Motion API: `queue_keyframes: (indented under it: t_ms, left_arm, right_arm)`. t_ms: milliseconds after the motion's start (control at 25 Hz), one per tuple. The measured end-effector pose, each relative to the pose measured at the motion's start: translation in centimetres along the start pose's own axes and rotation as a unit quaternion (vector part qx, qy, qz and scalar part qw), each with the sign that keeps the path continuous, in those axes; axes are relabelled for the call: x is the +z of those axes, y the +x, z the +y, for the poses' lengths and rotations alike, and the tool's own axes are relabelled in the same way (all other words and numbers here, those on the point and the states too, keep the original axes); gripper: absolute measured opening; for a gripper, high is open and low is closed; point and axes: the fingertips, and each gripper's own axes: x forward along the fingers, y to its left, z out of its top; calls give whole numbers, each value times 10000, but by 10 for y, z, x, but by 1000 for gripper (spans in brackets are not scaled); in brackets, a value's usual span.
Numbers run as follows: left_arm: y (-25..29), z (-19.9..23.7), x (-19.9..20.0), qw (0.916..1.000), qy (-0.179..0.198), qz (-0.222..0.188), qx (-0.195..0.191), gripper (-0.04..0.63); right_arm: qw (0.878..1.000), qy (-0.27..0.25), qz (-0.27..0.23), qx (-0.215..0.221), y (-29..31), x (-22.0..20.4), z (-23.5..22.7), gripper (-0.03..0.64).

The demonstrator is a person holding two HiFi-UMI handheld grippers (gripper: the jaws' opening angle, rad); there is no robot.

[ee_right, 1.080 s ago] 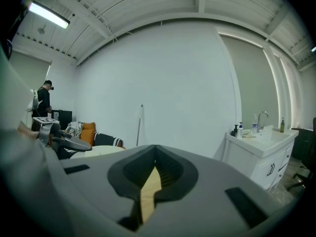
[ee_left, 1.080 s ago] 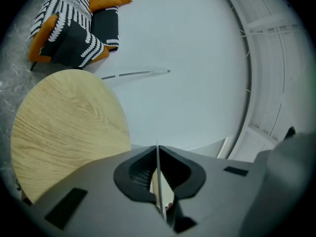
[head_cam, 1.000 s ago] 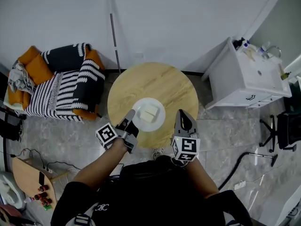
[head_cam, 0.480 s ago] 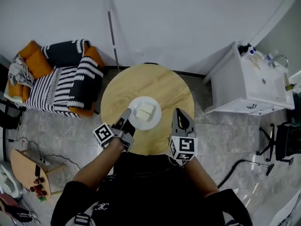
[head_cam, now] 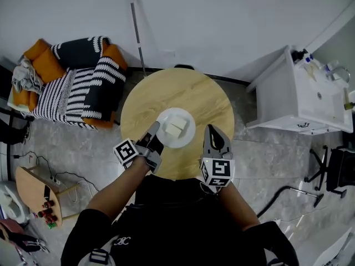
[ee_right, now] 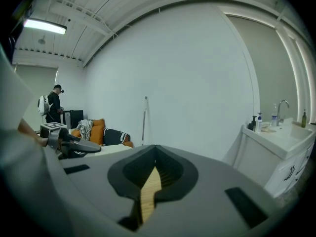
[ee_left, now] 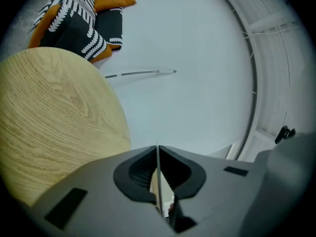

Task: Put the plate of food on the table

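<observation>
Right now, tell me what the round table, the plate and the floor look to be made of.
The round table looks like wood or a wood-look veneer with a matte finish: it is pale tan with visible grain lines. The plate is probably glazed ceramic, possibly melamine: plain white, smooth, with a thin rim. The floor is likely polished stone or marble-look tile: grey with pale veining.

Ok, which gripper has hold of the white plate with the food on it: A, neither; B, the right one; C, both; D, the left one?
D: the left gripper is shut on the rim of the white plate, while the right gripper sits apart from it with nothing between its jaws.
</observation>
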Motion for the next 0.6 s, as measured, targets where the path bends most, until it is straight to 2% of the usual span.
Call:
queue_keyframes:
  t_ms: [80,280,400,600]
  left_arm:
    - [2,8,1,10000,58,69,36,20]
    - [8,27,5,9998,-173,68,45,21]
    - [7,55,15,9993,52,98,352,21]
    - [15,73,26,9991,126,17,398,21]
  right_arm:
    - [10000,-4,69,-34,1,-4,-2,6]
    - [9996,-103,241,-54,5,-10,-3,6]
    - [9993,-145,330,-53,10,-12,-2,6]
    - [9985,-102,527,93,17,-21,11,6]
